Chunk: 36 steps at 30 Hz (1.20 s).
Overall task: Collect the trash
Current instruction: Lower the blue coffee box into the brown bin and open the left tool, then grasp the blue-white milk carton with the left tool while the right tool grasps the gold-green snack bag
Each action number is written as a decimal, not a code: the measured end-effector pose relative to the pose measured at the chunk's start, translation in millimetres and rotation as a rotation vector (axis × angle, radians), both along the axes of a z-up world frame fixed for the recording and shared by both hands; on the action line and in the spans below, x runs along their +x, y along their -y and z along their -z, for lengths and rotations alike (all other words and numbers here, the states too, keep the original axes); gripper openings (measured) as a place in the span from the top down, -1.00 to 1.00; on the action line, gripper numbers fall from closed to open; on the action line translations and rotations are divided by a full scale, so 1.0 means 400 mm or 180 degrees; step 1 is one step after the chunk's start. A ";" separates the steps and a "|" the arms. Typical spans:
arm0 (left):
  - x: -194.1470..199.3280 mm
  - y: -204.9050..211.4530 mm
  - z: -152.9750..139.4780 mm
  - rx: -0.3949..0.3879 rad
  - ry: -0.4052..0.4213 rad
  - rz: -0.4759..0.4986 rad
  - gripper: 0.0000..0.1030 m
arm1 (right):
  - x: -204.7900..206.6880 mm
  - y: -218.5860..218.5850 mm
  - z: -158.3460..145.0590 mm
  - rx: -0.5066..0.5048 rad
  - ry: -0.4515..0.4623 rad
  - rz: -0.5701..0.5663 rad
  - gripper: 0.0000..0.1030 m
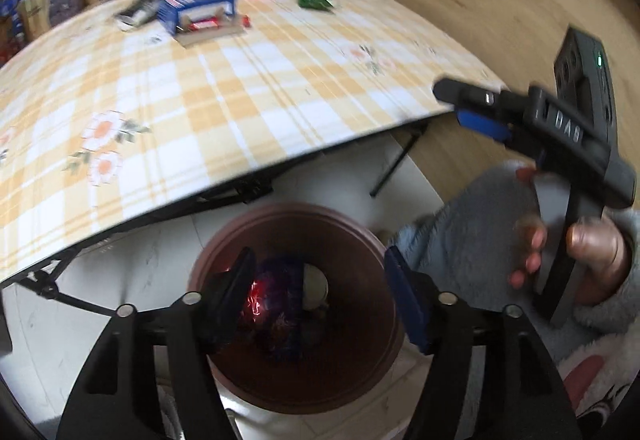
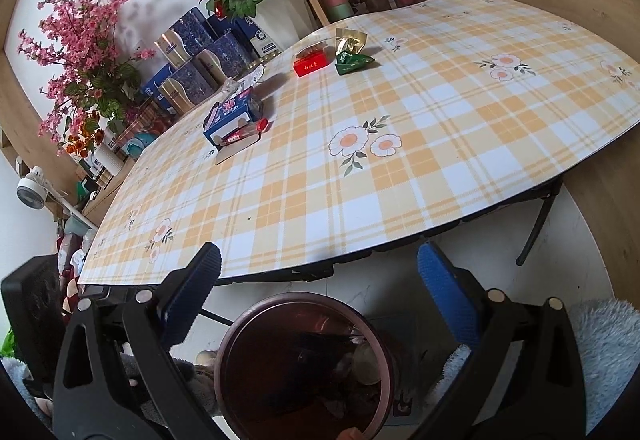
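Note:
In the left wrist view my left gripper [image 1: 320, 260] hangs open over a round brown bin [image 1: 360, 232] on the floor. A crumpled purple and red wrapper [image 1: 276, 300] lies inside the bin below the fingers, and neither pad presses on it. My right gripper [image 2: 320, 252] is open and empty, above the same bin [image 2: 240, 320] at the table's edge; it also shows as the right gripper [image 1: 454, 104] held in a hand. On the table lie a blue box [image 2: 232, 116], a red packet [image 2: 310, 63] and a green and gold wrapper [image 2: 352, 56].
A checked yellow tablecloth [image 2: 400, 180] covers the folding table, whose black legs stand close behind the bin. Flower pots, blue tins and cups crowd the far side against the wall. A grey fleecy sleeve [image 1: 472, 232] is right of the bin.

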State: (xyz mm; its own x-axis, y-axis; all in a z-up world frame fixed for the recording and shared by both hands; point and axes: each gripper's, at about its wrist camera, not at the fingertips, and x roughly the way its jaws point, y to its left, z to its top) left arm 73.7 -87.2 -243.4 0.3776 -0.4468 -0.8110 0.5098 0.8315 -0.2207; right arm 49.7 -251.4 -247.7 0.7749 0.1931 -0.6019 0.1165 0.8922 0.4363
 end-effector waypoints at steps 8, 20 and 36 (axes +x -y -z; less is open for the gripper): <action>-0.051 -0.083 -0.043 0.0241 0.0530 -0.0889 -0.87 | 0.007 -0.006 0.011 -0.0002 -0.0041 -0.0019 -0.89; -0.013 -0.216 -0.033 0.0263 0.0477 -0.1804 -0.88 | 0.014 -0.003 0.017 0.0045 -0.0096 0.0005 -0.89; 0.373 -0.054 -0.194 -0.0035 0.0667 -0.1422 -0.88 | 0.131 0.104 -0.106 -0.0264 0.0028 0.0272 -0.89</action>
State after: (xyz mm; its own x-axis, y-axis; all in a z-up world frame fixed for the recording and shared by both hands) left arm 222.8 -65.7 -165.9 0.6888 -0.2120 -0.6932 0.1382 0.9771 -0.1616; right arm 102.2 -293.1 -205.2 0.7918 0.0757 -0.6060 0.1903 0.9123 0.3626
